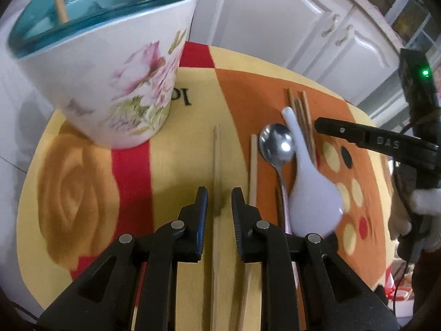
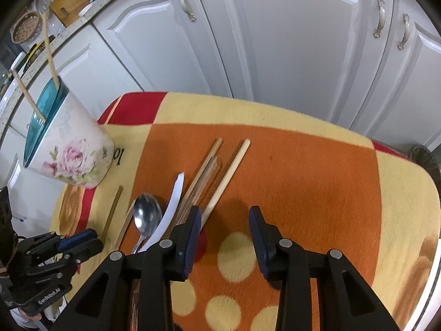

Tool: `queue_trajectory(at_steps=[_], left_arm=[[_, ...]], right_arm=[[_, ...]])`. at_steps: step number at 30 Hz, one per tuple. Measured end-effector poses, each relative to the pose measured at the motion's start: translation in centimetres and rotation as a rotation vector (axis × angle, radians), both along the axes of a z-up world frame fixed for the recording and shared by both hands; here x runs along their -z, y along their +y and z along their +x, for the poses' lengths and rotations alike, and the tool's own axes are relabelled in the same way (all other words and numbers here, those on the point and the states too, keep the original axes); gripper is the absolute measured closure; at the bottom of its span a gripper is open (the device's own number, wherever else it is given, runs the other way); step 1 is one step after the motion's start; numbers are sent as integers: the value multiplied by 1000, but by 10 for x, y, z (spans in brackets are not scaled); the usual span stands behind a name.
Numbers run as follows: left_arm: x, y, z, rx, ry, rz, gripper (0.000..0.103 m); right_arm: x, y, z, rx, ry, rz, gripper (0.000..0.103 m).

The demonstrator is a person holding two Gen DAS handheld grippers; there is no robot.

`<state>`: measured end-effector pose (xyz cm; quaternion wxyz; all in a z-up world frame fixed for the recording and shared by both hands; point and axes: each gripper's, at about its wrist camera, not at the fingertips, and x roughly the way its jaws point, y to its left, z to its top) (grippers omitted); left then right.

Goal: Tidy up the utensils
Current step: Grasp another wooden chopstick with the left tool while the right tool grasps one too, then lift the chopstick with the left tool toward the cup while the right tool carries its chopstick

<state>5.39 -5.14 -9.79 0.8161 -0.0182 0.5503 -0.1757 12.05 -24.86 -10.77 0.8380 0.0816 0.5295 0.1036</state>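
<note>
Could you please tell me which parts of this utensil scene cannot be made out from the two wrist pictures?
- Metal spoon: handle end hidden under the left gripper, left wrist view.
- Floral holder: interior bottom hidden by its teal rim and cut by the edge.
- White ceramic spoon: bowl hidden behind the right gripper, right wrist view.
- Brown chopsticks: count blurred.

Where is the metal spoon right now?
The metal spoon lies on the cloth, between a pale chopstick on its left and the white ceramic spoon on its right, in both wrist views.
</note>
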Motion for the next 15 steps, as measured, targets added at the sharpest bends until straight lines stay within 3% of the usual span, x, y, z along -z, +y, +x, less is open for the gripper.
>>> queue_trajectory(at_steps=[4, 9, 15], left_arm=[[3, -3, 15, -10, -4, 5, 86], [4, -8, 23, -3, -22, 15, 87], [5, 2, 15, 8, -26, 19, 97]], right_arm=[[8, -1, 20, 29, 18, 16, 69], [8, 5, 39, 1, -4, -24, 91], [7, 11, 16, -124, -26, -127, 93]])
